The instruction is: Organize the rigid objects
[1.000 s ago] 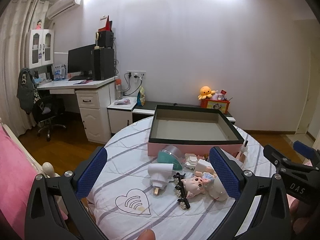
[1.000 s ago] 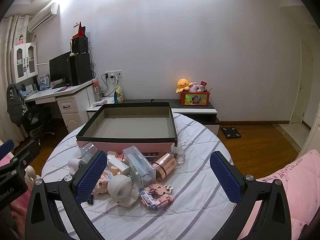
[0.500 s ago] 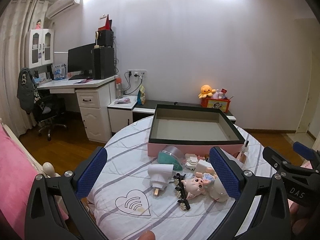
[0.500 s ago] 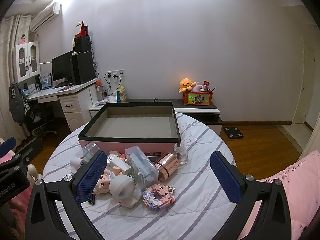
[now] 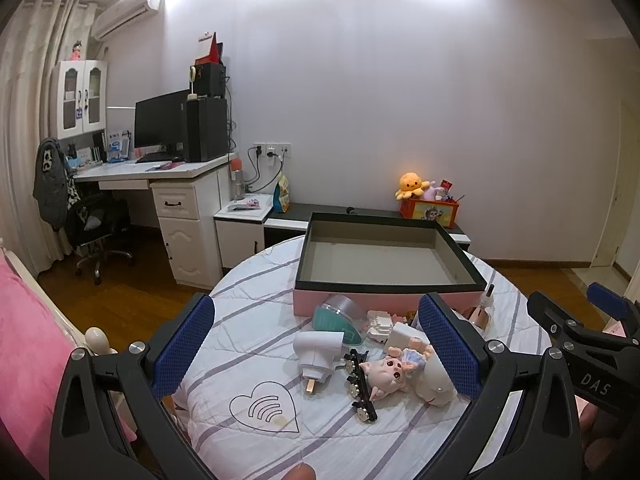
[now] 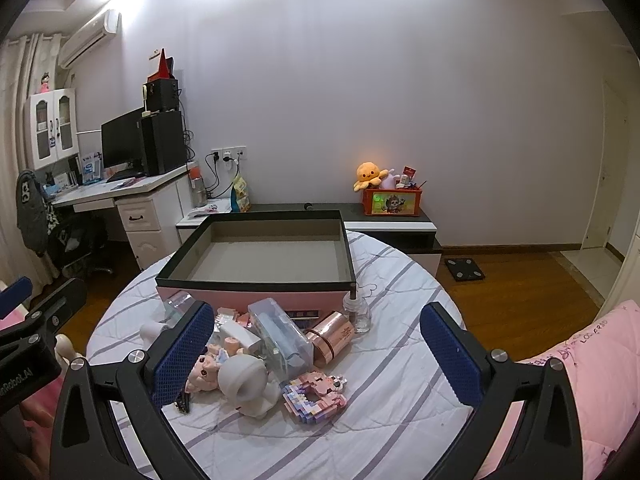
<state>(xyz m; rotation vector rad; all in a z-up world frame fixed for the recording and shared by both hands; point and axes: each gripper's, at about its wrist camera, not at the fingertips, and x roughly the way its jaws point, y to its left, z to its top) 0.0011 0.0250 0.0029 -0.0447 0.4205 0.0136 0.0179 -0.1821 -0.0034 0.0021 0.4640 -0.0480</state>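
Both claws hover above the near edge of the round table (image 6: 400, 432), each spread wide and holding nothing: the left gripper (image 5: 320, 348) faces the left side of the clutter, the right gripper (image 6: 316, 350) the right side.

Nearest lies the pink brick model (image 6: 314, 394), probably light but liable to shed pieces; pinch it across its flat sides. Left of it, the white plug (image 5: 318, 350) and the doll (image 5: 386, 372) are hard and small, easy to grip at the body. The hair clip (image 5: 360, 386) is thin and may slip.

Farther back, the clear case (image 6: 280, 336) and copper cylinder (image 6: 332, 338) look smooth and slippery; the small glass bottle (image 6: 358, 314) looks fragile.

Beyond the pile, touching it, sits the empty box (image 6: 260, 256).
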